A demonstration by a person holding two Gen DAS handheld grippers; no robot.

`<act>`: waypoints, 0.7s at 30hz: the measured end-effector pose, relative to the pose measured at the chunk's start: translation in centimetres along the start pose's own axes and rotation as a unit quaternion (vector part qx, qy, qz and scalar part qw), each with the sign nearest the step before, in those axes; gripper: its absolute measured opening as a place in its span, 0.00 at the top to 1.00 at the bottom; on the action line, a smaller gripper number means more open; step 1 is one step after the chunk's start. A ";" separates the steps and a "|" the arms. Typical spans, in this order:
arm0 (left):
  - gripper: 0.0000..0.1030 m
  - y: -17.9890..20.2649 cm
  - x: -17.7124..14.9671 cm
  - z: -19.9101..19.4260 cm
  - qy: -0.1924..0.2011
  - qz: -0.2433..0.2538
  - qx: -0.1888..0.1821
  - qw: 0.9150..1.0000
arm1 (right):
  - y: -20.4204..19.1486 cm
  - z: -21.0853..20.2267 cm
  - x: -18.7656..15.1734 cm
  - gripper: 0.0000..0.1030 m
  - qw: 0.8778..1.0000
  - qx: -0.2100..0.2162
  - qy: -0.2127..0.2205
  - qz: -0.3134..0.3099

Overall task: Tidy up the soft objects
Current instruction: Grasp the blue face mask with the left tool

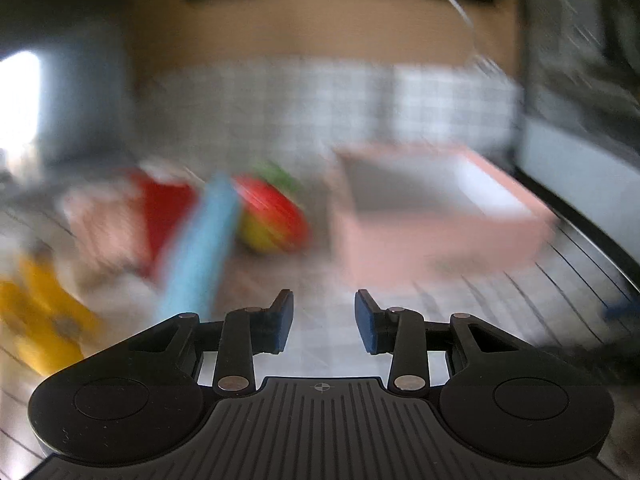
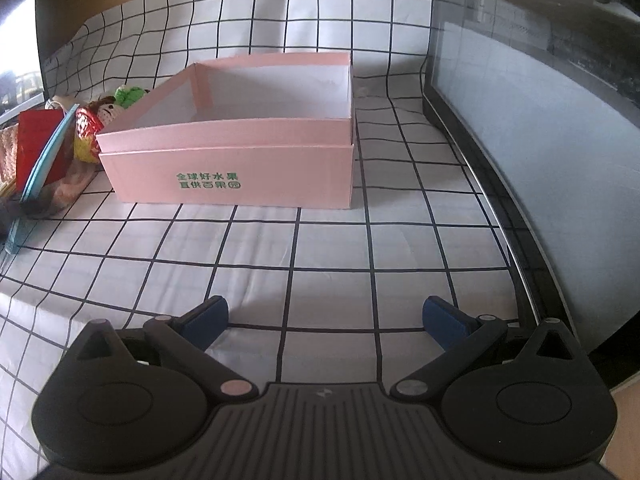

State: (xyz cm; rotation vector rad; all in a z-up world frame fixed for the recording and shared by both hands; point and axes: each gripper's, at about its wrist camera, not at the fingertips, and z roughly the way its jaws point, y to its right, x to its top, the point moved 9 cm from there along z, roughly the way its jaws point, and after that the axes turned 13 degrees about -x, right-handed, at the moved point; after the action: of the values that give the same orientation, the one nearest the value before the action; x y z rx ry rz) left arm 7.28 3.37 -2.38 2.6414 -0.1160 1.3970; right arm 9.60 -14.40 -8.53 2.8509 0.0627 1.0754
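Pink cardboard box point(image 1: 440, 216) sits blurred ahead of my left gripper point(image 1: 324, 320), jaws partly spread with nothing between them; a pile of soft toys point(image 1: 268, 212) lies to its left. Right view: my right gripper point(image 2: 324, 320) spread wide over the checked cloth point(image 2: 328, 248), box point(image 2: 240, 168) empty, soft toys point(image 2: 96, 120) crowding the cloth's left edge.

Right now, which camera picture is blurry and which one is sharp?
Left wrist view: smeared by motion blur, the pink cardboard box and the pile of soft toys streaked. Right wrist view: sharp, the box's green print readable, grid lines of the checked tablecloth bowed by the fisheye.
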 end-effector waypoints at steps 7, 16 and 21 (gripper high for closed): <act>0.64 -10.3 5.4 -0.7 -0.031 -0.008 0.060 0.998 | -0.5 -0.5 0.0 0.04 0.999 0.009 -0.032 -0.011; 0.60 -13.9 3.6 4.5 -0.099 -0.013 0.018 0.995 | -2.9 -8.5 0.3 0.06 0.999 -0.035 0.018 -0.025; 0.80 -14.1 3.7 5.1 -0.077 0.007 -0.036 0.996 | -4.5 -12.1 1.0 0.06 0.998 -0.008 0.050 -0.047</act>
State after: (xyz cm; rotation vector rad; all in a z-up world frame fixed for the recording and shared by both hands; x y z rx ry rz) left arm 15.50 16.43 -3.53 2.6901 -0.1982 1.1668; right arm 2.32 -8.92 0.72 2.7480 0.1938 1.1928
